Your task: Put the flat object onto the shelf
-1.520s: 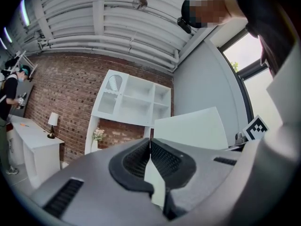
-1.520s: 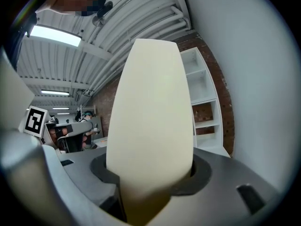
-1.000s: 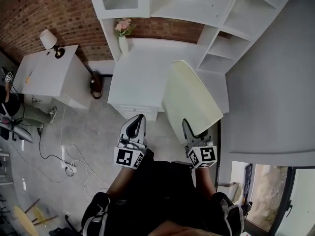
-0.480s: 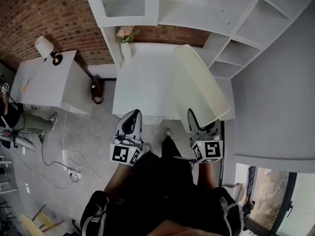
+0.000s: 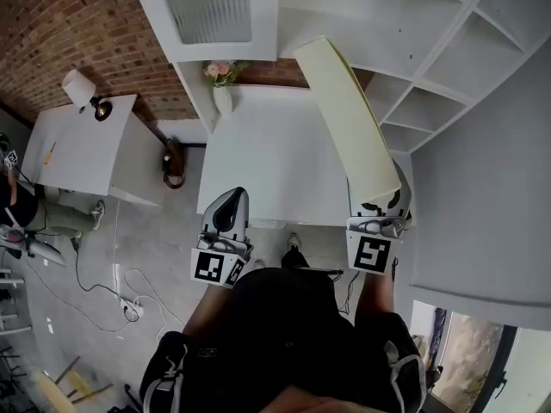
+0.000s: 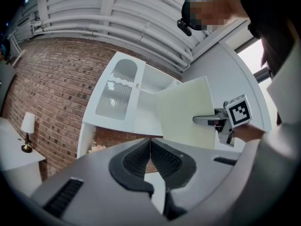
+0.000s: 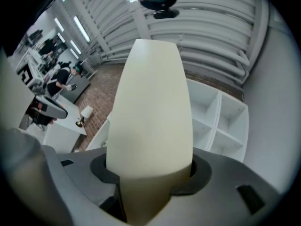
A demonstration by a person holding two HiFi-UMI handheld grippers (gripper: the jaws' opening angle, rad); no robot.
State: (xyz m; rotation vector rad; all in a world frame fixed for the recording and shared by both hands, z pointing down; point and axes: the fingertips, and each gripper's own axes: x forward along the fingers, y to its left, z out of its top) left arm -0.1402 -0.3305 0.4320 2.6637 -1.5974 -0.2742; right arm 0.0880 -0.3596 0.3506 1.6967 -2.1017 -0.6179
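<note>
head view, read with both gripper views. the right gripper [image 5: 380, 206], lower right of centre, was clamped on the bottom edge of the flat cream panel [image 5: 346, 119], its jaws kept apart by the panel's thickness. the right gripper view showed the panel filling the gap between the pads and rising towards the top of that frame. the panel stood on edge and tilted, running from the gripper to the upper centre of the head view. there its far end overlapped the white shelf unit [image 5: 456, 58]; whether it touched a shelf could not be told. a second earlier the same panel sat lower, at centre right, in front of the white desk [image 5: 271, 157]. it had since climbed towards the shelves, and the right gripper had risen with it. the left gripper [image 5: 227, 212], lower left of centre, was closed with nothing between its jaws and had hardly shifted. a vase of pink flowers [image 5: 222, 93] stood at the desk's far edge, against the brick wall [image 5: 77, 15].
</note>
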